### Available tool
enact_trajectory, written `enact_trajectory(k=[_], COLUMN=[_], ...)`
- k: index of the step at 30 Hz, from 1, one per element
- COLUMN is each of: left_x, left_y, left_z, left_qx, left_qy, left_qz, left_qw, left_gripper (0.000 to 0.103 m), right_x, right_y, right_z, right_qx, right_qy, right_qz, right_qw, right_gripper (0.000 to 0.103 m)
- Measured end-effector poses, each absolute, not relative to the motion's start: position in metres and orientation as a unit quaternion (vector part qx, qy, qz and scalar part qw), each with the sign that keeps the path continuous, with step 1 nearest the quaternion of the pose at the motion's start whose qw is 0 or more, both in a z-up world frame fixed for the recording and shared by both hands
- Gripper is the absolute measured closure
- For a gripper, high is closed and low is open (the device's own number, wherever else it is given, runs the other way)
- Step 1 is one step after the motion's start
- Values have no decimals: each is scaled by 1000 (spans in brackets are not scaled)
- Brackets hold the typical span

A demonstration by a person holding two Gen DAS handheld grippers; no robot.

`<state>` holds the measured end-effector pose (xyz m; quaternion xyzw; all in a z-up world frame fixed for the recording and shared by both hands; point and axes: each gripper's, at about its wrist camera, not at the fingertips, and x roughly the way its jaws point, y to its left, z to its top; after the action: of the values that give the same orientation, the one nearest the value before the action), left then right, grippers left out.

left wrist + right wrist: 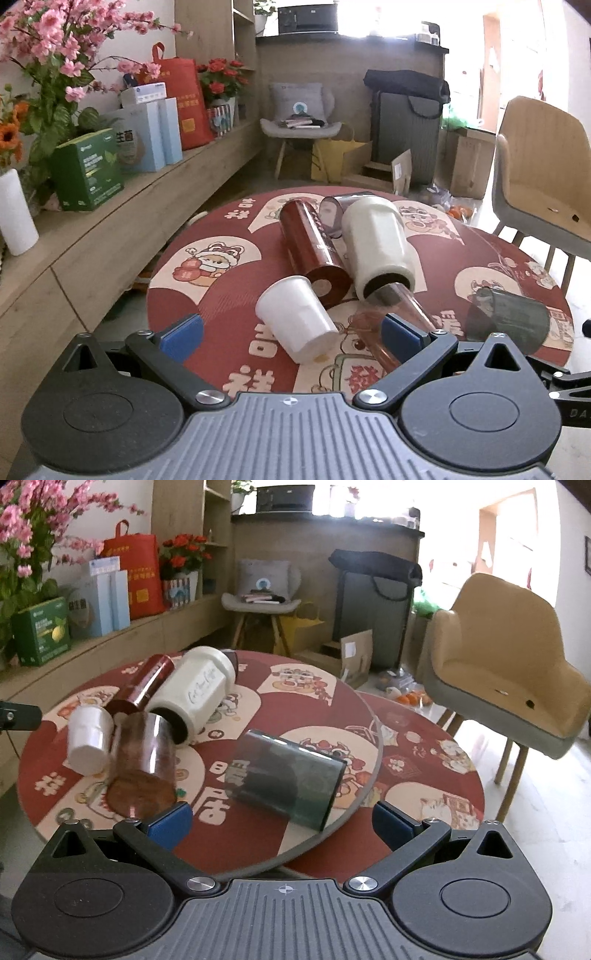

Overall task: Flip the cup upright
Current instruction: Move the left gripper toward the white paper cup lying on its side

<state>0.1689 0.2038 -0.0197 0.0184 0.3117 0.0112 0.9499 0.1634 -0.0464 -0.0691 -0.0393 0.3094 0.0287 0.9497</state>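
Note:
Several cups lie on their sides on the round red table (229, 258). A small white cup (297, 319) lies just ahead of my open, empty left gripper (291, 332). Beside it lie a dark red cylinder (312, 251), a large cream cup (378, 245) and a clear brown cup (391, 325). A dark green translucent cup (286, 777) lies just ahead of my open, empty right gripper (282, 821); it also shows in the left wrist view (508, 319). The white cup (88, 738), brown cup (142, 764) and cream cup (194, 692) lie left in the right wrist view.
A wooden shelf (110, 218) with boxes, flowers and a red bag (183, 99) runs along the left. A tan chair (495, 664) stands right of the table. A grey chair (299, 125), suitcase (406, 133) and cardboard boxes stand behind. The table edge (369, 775) runs close to the green cup.

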Motion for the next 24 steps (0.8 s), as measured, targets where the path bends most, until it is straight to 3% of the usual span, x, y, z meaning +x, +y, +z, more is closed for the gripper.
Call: enact_trajectory(k=[14, 24], left_x=[183, 187], left_y=[227, 245], left_z=[-47, -51], left_qx=[-14, -30], left_qy=[338, 355], left_qz=[7, 21], left_qw=[941, 934], left_gripper=[0, 0], right_x=[206, 204], right_y=[-18, 4], right_z=[-66, -67], right_qx=[-184, -171], right_qy=[334, 341], right_qz=[101, 121], right_qw=[919, 917], right_gripper=[1, 4])
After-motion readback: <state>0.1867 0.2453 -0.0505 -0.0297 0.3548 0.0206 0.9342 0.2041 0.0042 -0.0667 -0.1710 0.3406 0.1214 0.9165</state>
